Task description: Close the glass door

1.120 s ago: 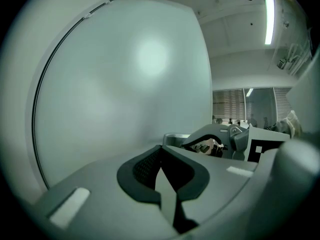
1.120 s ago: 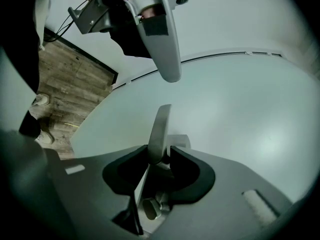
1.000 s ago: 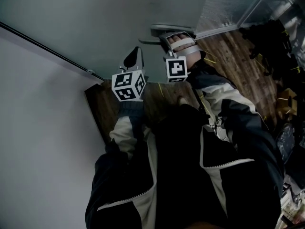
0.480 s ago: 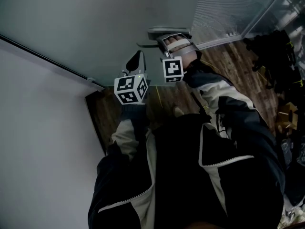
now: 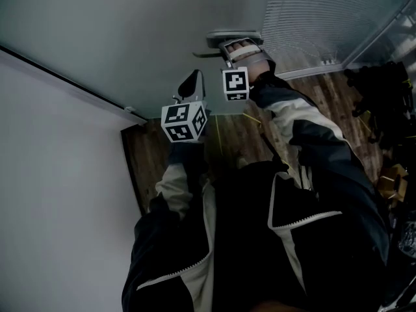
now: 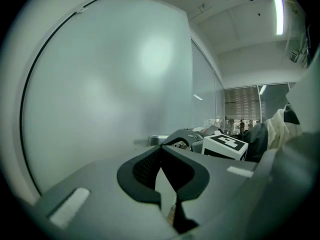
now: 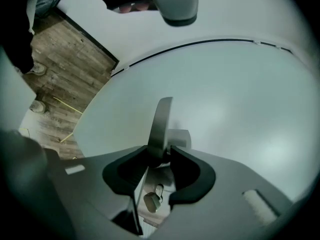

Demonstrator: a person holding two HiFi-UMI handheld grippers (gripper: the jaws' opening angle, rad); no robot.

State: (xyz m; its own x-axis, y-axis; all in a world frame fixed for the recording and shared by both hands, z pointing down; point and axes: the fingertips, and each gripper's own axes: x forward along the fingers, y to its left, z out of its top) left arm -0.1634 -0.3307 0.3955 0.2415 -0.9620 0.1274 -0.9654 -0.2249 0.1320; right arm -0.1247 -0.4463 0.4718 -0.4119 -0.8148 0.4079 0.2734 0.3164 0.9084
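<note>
The frosted glass door (image 5: 130, 38) fills the upper head view, with its metal lever handle (image 5: 231, 39) at top centre. My right gripper (image 5: 235, 49) is shut on that handle; in the right gripper view the lever (image 7: 161, 124) stands clamped between the jaws against the door (image 7: 240, 94). My left gripper (image 5: 192, 83) sits lower left of the handle, jaws shut and holding nothing, its tip close to the glass; I cannot tell whether it touches. The left gripper view shows its tips (image 6: 160, 148) meeting, with the door (image 6: 100, 94) to its left.
A white wall (image 5: 52, 174) runs down the left beside the door's edge. Wooden floor (image 5: 240, 135) lies below me. A partition with blinds (image 5: 325, 18) stands at upper right, with dark clutter (image 5: 383, 90) near it. A small lock knob (image 7: 152, 200) sits under the handle.
Both grippers have travelled with the door, the right one still clamped on the handle. More of the blinds partition now shows at upper right.
</note>
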